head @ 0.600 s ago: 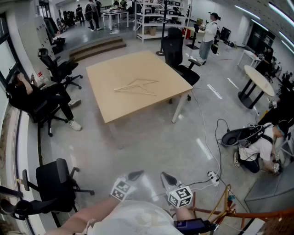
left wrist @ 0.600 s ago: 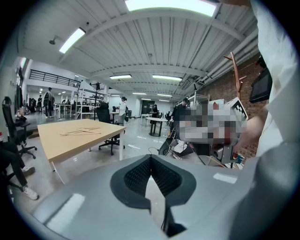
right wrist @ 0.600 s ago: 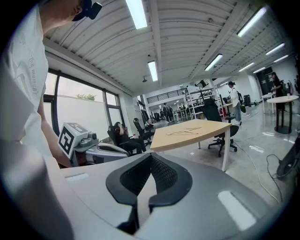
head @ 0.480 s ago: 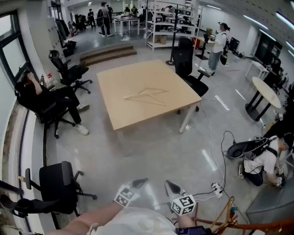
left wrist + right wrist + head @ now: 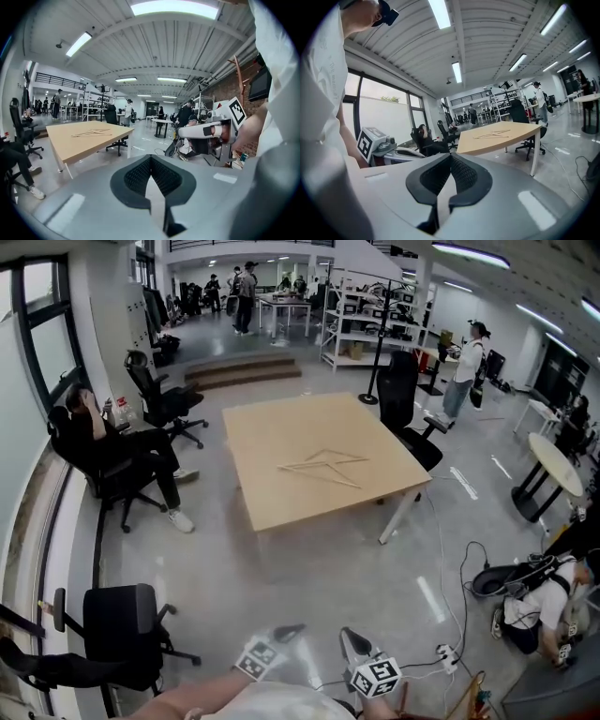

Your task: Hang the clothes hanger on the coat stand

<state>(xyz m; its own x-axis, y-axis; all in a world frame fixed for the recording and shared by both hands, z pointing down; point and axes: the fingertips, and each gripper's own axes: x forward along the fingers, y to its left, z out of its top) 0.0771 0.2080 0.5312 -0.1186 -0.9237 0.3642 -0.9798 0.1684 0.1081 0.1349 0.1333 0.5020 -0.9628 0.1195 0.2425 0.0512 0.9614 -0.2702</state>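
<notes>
both hand-held grippers closed, empty; clothes hanger far ahead on table.

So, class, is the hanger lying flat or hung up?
Lying flat. The hanger rests on the table, not hung on anything.

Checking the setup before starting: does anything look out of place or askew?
Nothing looks damaged or spilled. The clothes hanger lies flat on the wooden table, not yet hung. A power strip and loose cables trail across the floor.
</notes>
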